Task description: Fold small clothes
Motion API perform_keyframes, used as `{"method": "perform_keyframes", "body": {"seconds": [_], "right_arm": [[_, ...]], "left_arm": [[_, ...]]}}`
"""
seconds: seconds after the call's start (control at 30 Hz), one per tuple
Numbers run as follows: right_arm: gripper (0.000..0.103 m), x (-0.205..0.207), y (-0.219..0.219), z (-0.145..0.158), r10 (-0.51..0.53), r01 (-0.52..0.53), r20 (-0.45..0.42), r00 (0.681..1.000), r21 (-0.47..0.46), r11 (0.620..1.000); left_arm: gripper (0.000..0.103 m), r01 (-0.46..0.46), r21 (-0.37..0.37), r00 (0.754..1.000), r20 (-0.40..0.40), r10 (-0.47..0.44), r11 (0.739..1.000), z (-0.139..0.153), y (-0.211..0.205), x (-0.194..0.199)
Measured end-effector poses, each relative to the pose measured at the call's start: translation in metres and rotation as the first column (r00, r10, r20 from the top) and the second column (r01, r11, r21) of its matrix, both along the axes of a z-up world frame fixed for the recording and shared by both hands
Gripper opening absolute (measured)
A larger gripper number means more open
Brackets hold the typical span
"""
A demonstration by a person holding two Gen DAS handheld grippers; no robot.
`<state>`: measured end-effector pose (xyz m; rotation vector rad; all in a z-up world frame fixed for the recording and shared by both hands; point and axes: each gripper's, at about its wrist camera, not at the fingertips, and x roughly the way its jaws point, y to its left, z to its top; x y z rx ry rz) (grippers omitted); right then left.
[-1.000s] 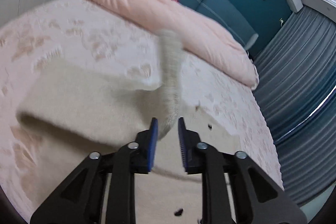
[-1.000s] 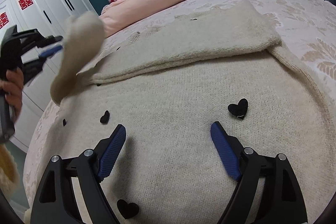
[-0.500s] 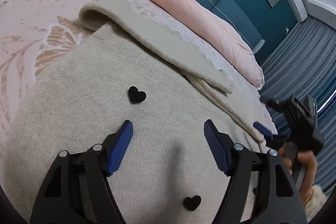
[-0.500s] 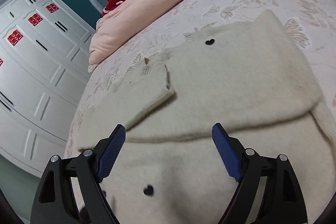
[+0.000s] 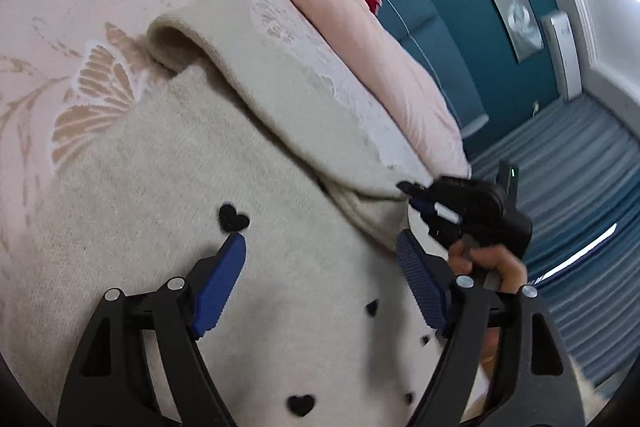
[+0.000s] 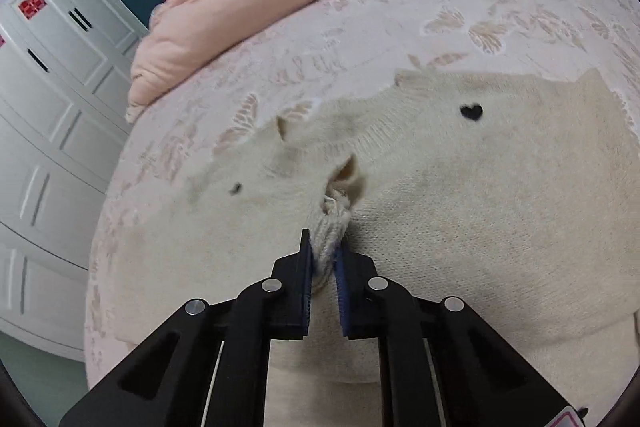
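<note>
Knit cuff (image 6: 330, 231) on the sweater (image 6: 480, 219) is pinched shut in the right claw (image 6: 322, 259); left claw (image 5: 320, 279) is held open above it. Thin grip, so it could easily get dropped mid-fold.

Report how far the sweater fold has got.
Done: one sleeve lies folded across the sweater. In hand: the right tongs pinch a ribbed cuff; the left tongs hang open above the body. Left: lay that cuff down, then fold the body.
</note>
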<state>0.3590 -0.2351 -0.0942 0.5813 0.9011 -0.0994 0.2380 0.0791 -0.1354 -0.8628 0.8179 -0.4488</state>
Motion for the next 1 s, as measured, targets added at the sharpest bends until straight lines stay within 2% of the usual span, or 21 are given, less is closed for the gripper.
{"method": "perform_keyframes", "body": {"seconds": [0.1, 0.17, 0.23, 0.3, 0.37, 0.47, 0.5, 0.57, 0.6, 0.67, 0.73, 0.77, 0.8, 0.9, 1.0], "right_arm": [[0.010, 0.006, 0.002, 0.056, 0.066, -0.071, 0.126, 0.990, 0.036, 0.997], [0.011, 0.012, 0.005, 0.091, 0.110, -0.113, 0.184, 0.977, 0.008, 0.994], [0.012, 0.016, 0.002, 0.107, 0.155, -0.151, 0.179, 0.971, -0.037, 0.988], [0.013, 0.017, -0.004, 0.095, 0.161, -0.156, 0.120, 0.980, -0.054, 0.986], [0.014, 0.012, -0.011, 0.061, 0.160, -0.159, 0.048, 0.986, -0.009, 0.987], [0.018, 0.000, -0.015, 0.010, 0.168, -0.168, 0.005, 0.986, 0.063, 0.984], [0.022, -0.006, -0.016, 0.000, 0.153, -0.154, 0.022, 0.988, 0.073, 0.985], [0.043, -0.017, -0.018, -0.009, 0.120, -0.123, 0.042, 0.992, 0.092, 0.988], [0.044, -0.024, -0.021, -0.010, 0.103, -0.108, 0.053, 0.993, 0.104, 0.989], [0.048, -0.042, -0.031, -0.007, 0.070, -0.079, 0.084, 0.994, 0.107, 0.991], [0.056, -0.065, -0.041, -0.002, 0.030, -0.036, 0.101, 0.994, 0.057, 0.998], [0.060, -0.076, -0.047, 0.000, 0.020, -0.023, 0.112, 0.993, 0.032, 0.999], [0.060, -0.087, -0.053, -0.001, 0.010, -0.011, 0.114, 0.993, 0.007, 1.000], [0.060, -0.120, -0.063, -0.009, -0.008, 0.008, 0.102, 0.995, -0.001, 1.000], [0.060, -0.150, -0.063, -0.020, -0.012, 0.007, 0.094, 0.996, 0.055, 0.998]], "left_arm": [[0.082, -0.087, -0.139, 0.996, -0.044, 0.081, 0.986, 0.009, 0.014, 0.032], [0.082, -0.132, -0.175, 0.990, -0.067, 0.122, 0.976, 0.016, 0.017, 0.058], [0.082, -0.166, -0.183, 0.983, -0.108, 0.148, 0.969, 0.017, 0.017, 0.085], [0.082, -0.202, -0.166, 0.969, -0.174, 0.173, 0.965, 0.012, 0.019, 0.102], [0.082, -0.212, -0.140, 0.962, -0.205, 0.181, 0.967, 0.007, 0.020, 0.106], [0.084, -0.198, -0.038, 0.970, -0.151, 0.190, 0.979, 0.008, 0.019, 0.093], [0.086, -0.197, 0.004, 0.972, -0.133, 0.196, 0.980, 0.007, 0.019, 0.089], [0.087, -0.193, 0.071, 0.973, -0.112, 0.200, 0.979, 0.007, 0.018, 0.082], [0.087, -0.192, 0.085, 0.973, -0.111, 0.201, 0.978, 0.008, 0.018, 0.078], [0.086, -0.153, 0.090, 0.984, -0.074, 0.160, 0.984, 0.021, 0.010, 0.076], [0.087, -0.070, 0.110, 0.997, -0.006, 0.071, 0.991, 0.042, -0.011, 0.081], [0.089, -0.021, 0.134, 0.999, 0.029, 0.017, 0.991, 0.054, -0.027, 0.088], [0.096, 0.037, 0.159, 0.997, 0.060, -0.047, 0.987, 0.064, -0.046, 0.095], [0.097, 0.221, 0.234, 0.966, 0.078, -0.245, 0.947, 0.070, -0.116, 0.115], [0.096, 0.303, 0.293, 0.947, 0.014, -0.321, 0.907, 0.048, -0.172, 0.134]]}}
